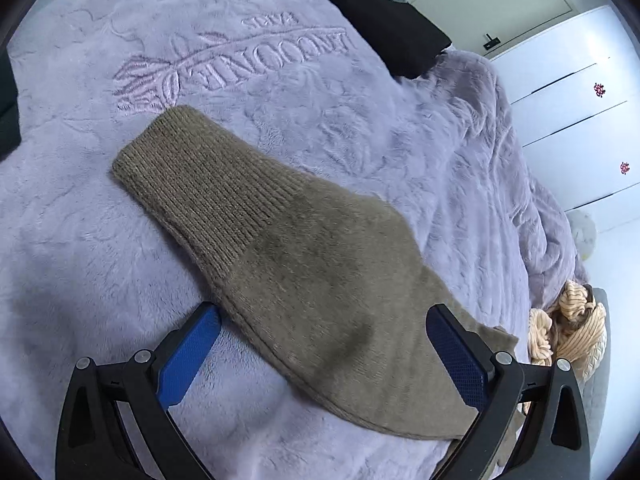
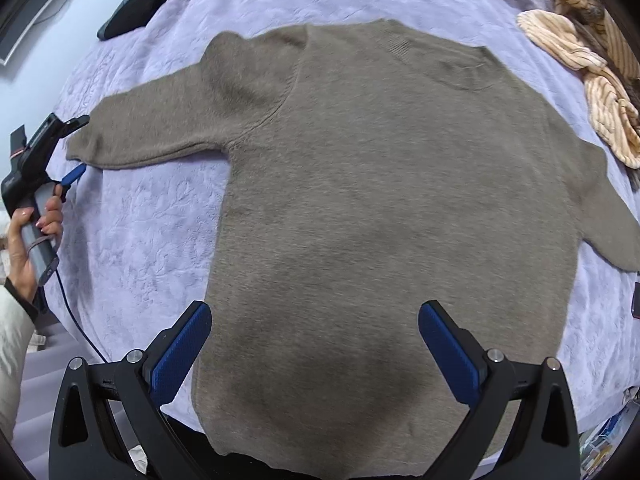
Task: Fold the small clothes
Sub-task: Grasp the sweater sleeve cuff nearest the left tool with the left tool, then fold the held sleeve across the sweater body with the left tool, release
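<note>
A small taupe knit sweater [image 2: 384, 200] lies flat and spread out on a lilac plush blanket [image 2: 144, 232]. Its left sleeve [image 1: 256, 216] stretches across the left wrist view, ribbed cuff at the far end. My left gripper [image 1: 324, 312] is open, its blue-padded fingers either side of the sleeve, just above it. It also shows in the right wrist view [image 2: 76, 148] by the cuff end of that sleeve. My right gripper [image 2: 314, 312] is open above the sweater's lower body, near the hem. Its right sleeve [image 2: 616, 228] lies out at the right.
A crumpled cream striped garment [image 2: 592, 72] lies at the blanket's far right, also in the left wrist view [image 1: 568, 328]. A black cushion [image 1: 384, 28] sits at the far edge. White drawers [image 1: 576, 112] stand beyond the bed. A cable [image 2: 76, 320] hangs from the left gripper.
</note>
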{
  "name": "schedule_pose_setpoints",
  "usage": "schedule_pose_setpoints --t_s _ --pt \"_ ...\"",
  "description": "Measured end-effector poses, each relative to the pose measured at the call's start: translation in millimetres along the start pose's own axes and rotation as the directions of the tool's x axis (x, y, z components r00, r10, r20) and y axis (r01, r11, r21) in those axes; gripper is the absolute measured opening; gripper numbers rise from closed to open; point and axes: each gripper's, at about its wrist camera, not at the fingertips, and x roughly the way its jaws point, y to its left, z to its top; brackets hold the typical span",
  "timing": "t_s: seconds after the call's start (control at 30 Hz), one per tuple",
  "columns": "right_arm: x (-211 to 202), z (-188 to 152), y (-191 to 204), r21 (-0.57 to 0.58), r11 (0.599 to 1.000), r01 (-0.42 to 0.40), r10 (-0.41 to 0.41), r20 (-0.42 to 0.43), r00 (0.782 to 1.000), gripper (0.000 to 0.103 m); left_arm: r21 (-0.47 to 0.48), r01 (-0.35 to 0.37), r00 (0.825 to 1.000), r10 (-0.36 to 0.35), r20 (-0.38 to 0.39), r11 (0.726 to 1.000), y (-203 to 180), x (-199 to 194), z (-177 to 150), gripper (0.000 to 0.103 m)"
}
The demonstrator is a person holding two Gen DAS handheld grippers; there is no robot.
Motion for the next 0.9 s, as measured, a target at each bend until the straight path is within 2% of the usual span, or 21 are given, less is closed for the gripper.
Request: schedule_pose_setpoints --t_s 0.13,0.2,0.27,0.33,0.4,0.43,0.5,0.53,0.6,0.63,0.67,0.73,0.9 --pt "13 5 13 -0.013 1.0 -0.003 0.002 -0.024 1.0 0.103 0.019 0.048 0.999 -0.048 0.012 0.999 -4 8 0 0.103" --pt "18 8 21 -0.027 1.0 -0.002 0.002 -0.029 1.0 0.103 0.026 0.131 0.991 -0.132 0.031 0.991 -12 -3 5 0.103" --pt "21 10 28 -0.041 0.999 -0.005 0.004 -0.033 0.999 0.103 0.074 0.216 0.974 -0.22 0.057 0.974 -27 -13 6 0.103" --pt "24 14 33 -0.05 0.999 -0.001 -0.001 -0.036 0.999 0.103 0.128 0.192 0.978 -0.201 0.062 0.973 -35 -12 10 0.103" --pt "29 19 39 -0.056 0.998 -0.001 -0.001 -0.04 0.999 0.103 0.116 0.125 0.991 -0.13 0.032 0.985 -33 4 13 0.102" --pt "29 21 41 -0.058 0.998 -0.002 0.0 -0.04 0.999 0.103 0.086 0.102 0.995 -0.103 0.016 0.991 -28 13 14 0.099" --pt "30 25 47 -0.069 0.998 -0.005 0.003 -0.036 0.999 0.103 0.046 0.053 0.998 -0.054 0.017 0.998 -20 19 15 0.07" --pt "29 27 49 -0.075 0.997 -0.007 0.004 -0.032 0.999 0.103 0.036 0.029 0.999 -0.03 0.025 0.999 -17 18 15 0.063" --pt "28 30 55 -0.091 0.996 -0.005 0.003 -0.026 1.0 0.103 0.032 0.032 0.999 -0.033 0.04 0.999 -13 13 16 0.033" --pt "29 32 57 -0.096 0.995 -0.004 0.002 -0.022 1.0 0.103 0.035 0.04 0.998 -0.042 0.046 0.999 -13 10 18 0.026" --pt "28 34 59 -0.101 0.995 -0.004 0.002 -0.018 1.0 0.103 0.041 0.071 0.996 -0.073 0.055 0.997 -12 4 18 0.014" --pt "28 37 59 -0.103 0.995 -0.007 0.006 -0.014 1.0 0.103 0.05 0.114 0.99 -0.117 0.075 0.992 -15 -7 17 0.012" --pt "21 39 49 -0.078 0.997 -0.012 0.013 0.008 1.0 0.103 0.193 0.141 0.98 -0.165 0.113 0.971 -65 -32 5 0.012"
